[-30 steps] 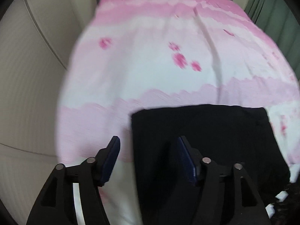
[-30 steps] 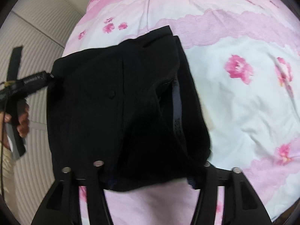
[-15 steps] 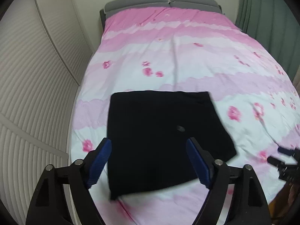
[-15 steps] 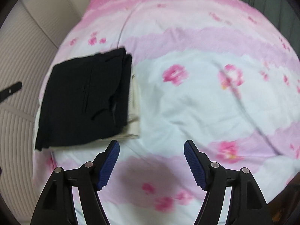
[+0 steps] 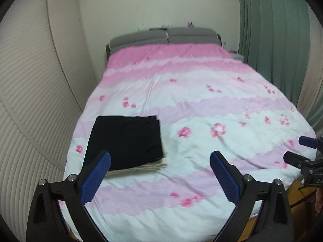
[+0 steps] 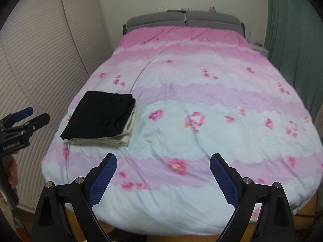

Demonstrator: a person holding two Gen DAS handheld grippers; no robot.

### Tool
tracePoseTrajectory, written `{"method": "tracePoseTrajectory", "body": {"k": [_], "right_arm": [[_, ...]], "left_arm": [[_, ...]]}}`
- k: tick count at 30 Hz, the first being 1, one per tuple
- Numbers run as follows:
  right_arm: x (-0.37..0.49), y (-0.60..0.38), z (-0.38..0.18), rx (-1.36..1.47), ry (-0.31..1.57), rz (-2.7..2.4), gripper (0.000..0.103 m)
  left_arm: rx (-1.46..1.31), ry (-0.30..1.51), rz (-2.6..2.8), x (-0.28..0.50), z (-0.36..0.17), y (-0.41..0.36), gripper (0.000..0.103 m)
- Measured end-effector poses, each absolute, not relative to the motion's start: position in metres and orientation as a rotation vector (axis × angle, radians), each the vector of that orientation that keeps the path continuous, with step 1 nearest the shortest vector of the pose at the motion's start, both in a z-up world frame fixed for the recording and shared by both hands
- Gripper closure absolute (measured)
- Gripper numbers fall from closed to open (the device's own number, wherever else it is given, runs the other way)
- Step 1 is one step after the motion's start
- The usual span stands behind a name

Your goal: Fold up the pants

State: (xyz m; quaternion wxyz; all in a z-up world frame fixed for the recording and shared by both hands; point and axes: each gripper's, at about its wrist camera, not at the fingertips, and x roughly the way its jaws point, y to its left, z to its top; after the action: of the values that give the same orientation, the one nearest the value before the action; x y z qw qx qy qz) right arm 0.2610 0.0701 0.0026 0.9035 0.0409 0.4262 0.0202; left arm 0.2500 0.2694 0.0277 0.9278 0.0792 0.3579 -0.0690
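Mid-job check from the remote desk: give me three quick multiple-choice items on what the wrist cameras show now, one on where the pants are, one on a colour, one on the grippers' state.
1. Where do the black pants lie?
A. on a cream folded garment near the bed's left edge
B. against the grey headboard
C. on the floor

2. What colour is the curtain beside the bed?
A. red
B. green
C. yellow

3. How do the grippers stand?
A. both shut on the pants
B. one shut on the bedspread
C. both open, holding nothing

Answers:
1 A: the pants sit folded atop the cream piece on the bedspread.
2 B: its folds are green.
3 C: the left gripper and right gripper have just been opening, with nothing between their jaws.
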Motion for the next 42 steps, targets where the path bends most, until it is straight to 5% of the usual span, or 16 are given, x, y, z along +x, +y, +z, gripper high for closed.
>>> {"method": "tracePoseTrajectory", "body": {"k": [20, 42], "right_arm": [[0.086, -0.071, 0.062, 0.076, 0.732, -0.004, 0.009], [0.06, -0.094, 0.074, 0.087, 0.682, -0.046, 0.009]], "left_arm": [[0.172, 0.647, -0.167, 0.088, 0.062, 0.092, 0.0], [0.144, 0.63, -0.208, 0.071, 0.076, 0.08, 0.0]]}}
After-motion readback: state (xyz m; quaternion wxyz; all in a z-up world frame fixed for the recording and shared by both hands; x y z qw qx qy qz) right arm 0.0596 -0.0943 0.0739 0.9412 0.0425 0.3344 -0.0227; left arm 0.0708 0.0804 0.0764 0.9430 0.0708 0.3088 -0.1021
